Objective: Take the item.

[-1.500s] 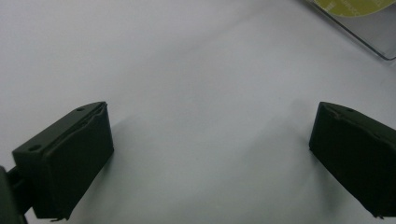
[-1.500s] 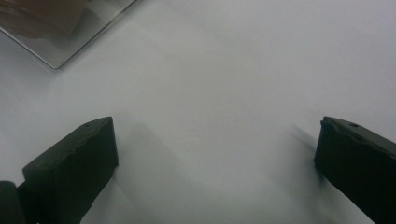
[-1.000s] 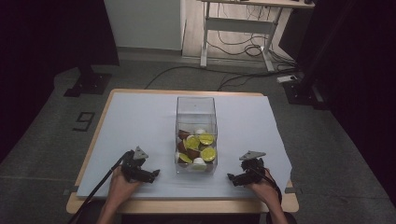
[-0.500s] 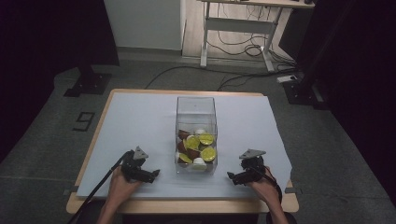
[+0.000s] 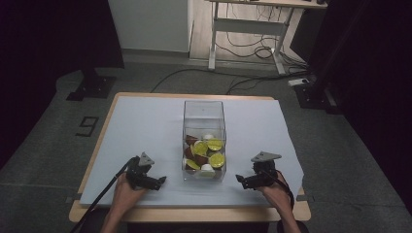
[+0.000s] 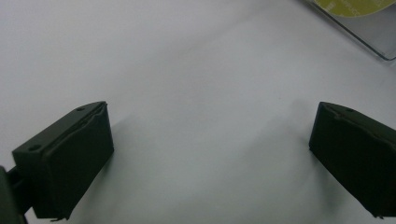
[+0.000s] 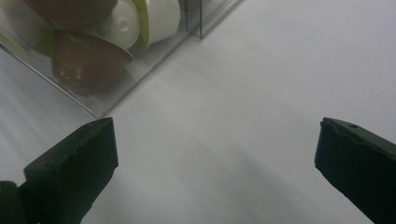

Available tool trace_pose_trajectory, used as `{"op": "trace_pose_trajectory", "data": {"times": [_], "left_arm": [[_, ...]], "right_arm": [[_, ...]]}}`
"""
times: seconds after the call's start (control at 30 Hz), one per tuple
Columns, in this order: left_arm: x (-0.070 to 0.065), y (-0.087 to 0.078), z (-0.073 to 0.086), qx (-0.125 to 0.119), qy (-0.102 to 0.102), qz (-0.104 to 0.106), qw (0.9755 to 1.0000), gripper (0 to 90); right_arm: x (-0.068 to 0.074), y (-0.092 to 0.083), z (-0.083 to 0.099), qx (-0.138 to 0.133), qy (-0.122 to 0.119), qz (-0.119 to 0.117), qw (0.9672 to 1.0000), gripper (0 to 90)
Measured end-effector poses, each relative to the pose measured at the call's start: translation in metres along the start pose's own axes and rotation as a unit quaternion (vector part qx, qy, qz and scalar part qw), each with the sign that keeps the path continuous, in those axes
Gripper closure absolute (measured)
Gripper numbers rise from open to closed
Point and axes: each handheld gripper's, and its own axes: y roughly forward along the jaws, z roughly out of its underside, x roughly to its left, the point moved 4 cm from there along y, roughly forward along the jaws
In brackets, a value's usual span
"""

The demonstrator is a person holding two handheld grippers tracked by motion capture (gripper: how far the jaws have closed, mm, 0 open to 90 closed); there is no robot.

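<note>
Both spread wide, empty: left gripper (image 5: pixel 160 180), right gripper (image 5: pixel 239 179). Risk: knocking clear box (image 5: pixel 204 141) between them, spilling capsules (image 5: pixel 208 150).

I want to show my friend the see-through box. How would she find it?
Look at the white table. In its middle, between the two grippers, stands the box. It's the only tall clear thing, with yellow-lidded, brown and white cups piled in its bottom.
</note>
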Motion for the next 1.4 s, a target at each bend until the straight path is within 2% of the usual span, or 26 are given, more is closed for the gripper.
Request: {"op": "trace_pose_trajectory", "data": {"times": [0.13, 0.33, 0.57, 0.7, 0.87, 1.2, 1.4], "left_arm": [[0.000, 0.000, 0.000, 0.000, 0.001, 0.000, 1.0000, 0.0], [0.000, 0.000, 0.000, 0.000, 0.000, 0.000, 1.0000, 0.0], [0.000, 0.000, 0.000, 0.000, 0.001, 0.000, 1.0000, 0.0], [0.000, 0.000, 0.000, 0.000, 0.001, 0.000, 1.0000, 0.0], [0.000, 0.000, 0.000, 0.000, 0.001, 0.000, 1.0000, 0.0], [0.000, 0.000, 0.000, 0.000, 0.001, 0.000, 1.0000, 0.0], [0.000, 0.000, 0.000, 0.000, 0.000, 0.001, 1.0000, 0.0]], "right_arm": [[0.002, -0.005, -0.006, -0.005, 0.003, -0.003, 1.0000, 0.0], [0.006, -0.010, -0.015, -0.009, -0.006, -0.008, 0.9999, 0.0], [0.010, -0.017, -0.025, -0.022, 0.004, -0.012, 0.9997, 4.2], [0.012, -0.019, -0.029, -0.020, 0.006, -0.013, 0.9997, 5.3], [0.019, -0.022, -0.038, -0.024, -0.001, -0.023, 0.9995, 5.4], [0.021, -0.026, -0.051, -0.029, -0.008, -0.031, 0.9991, 5.4], [0.030, -0.022, -0.063, -0.023, -0.035, -0.038, 0.9984, 6.6]]}}
